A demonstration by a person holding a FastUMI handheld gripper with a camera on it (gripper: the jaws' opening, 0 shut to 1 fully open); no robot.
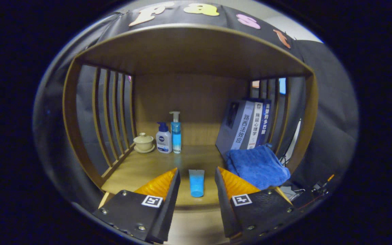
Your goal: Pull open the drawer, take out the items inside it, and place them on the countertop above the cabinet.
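Gripper (197, 177) wide open, empty, blue tube (196, 183) lying on countertop (141, 168) between fingers; back straight off.

The gripper (197, 177) hangs with its fingers parted and nothing clasped, and a tube (196, 182) lies between them on the countertop (141, 168), near its front edge. At the back left a lidded cup (143, 141) on a saucer stands beside the slatted side wall (109, 112), with a pump bottle (164, 138) just to its right and a taller pump bottle (176, 132) touching that one's right side. On the right a folded towel (258, 166) lies on the countertop in front of a row of books (247, 126) that lean toward the right slats.
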